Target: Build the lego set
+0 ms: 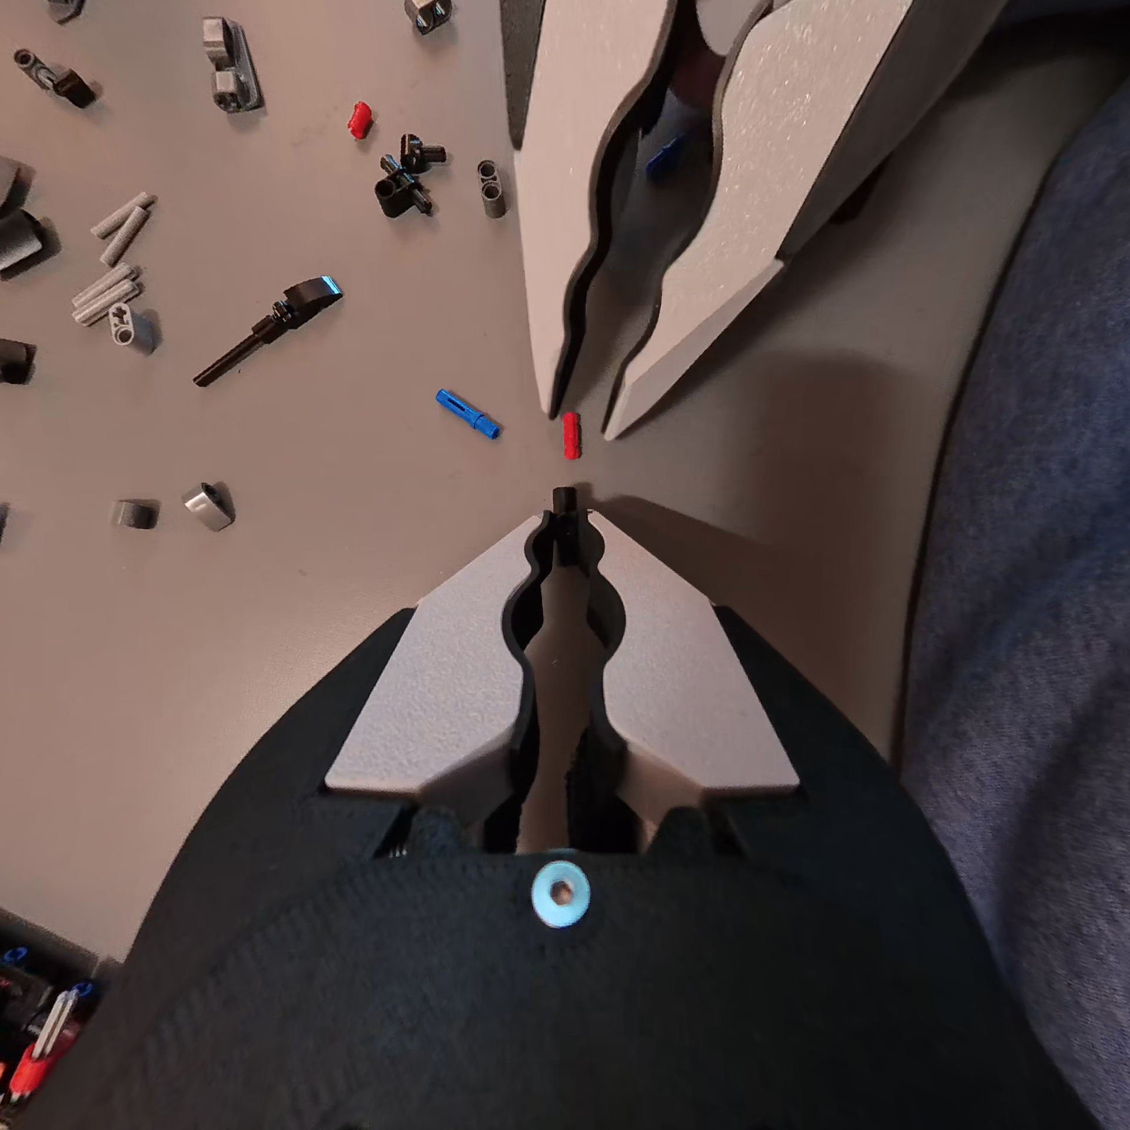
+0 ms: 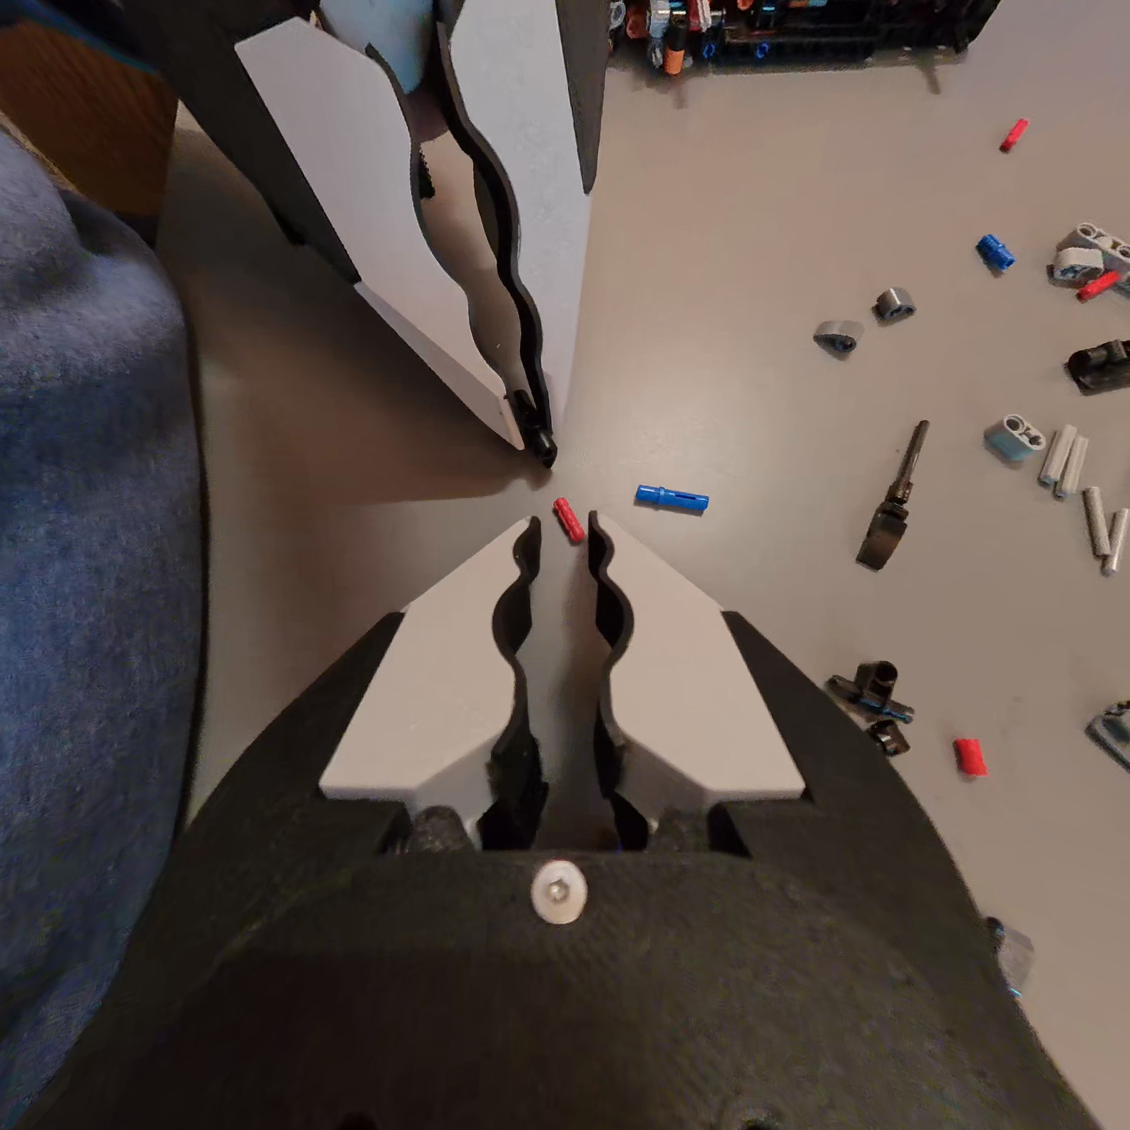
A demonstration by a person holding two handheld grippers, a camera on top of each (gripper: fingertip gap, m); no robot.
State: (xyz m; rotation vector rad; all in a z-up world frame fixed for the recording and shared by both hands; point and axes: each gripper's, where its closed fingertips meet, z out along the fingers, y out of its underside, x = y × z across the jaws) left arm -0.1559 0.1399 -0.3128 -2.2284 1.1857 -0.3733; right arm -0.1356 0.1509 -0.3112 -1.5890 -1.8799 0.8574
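My left gripper (image 1: 565,516) is shut on a small black pin (image 1: 564,520), whose tip sticks out past the fingertips just above the table. The pin also shows in the right wrist view (image 2: 535,428). A short red pin (image 1: 572,434) lies on the table between the two grippers. My right gripper (image 2: 564,520) is open, its fingertips on either side of the red pin (image 2: 568,520), which is not gripped. The right gripper (image 1: 581,422) also shows in the left wrist view, pointing down at the red pin. A blue pin (image 2: 671,498) lies just beside them.
Loose parts are scattered over the table: a black axle piece (image 1: 269,333), grey axles (image 1: 119,257), black connectors (image 1: 406,177), another red pin (image 1: 359,119), grey connectors (image 2: 1015,443). A partly built model (image 2: 795,30) stands at the far edge. Blue cloth (image 2: 73,489) lies beyond the table edge.
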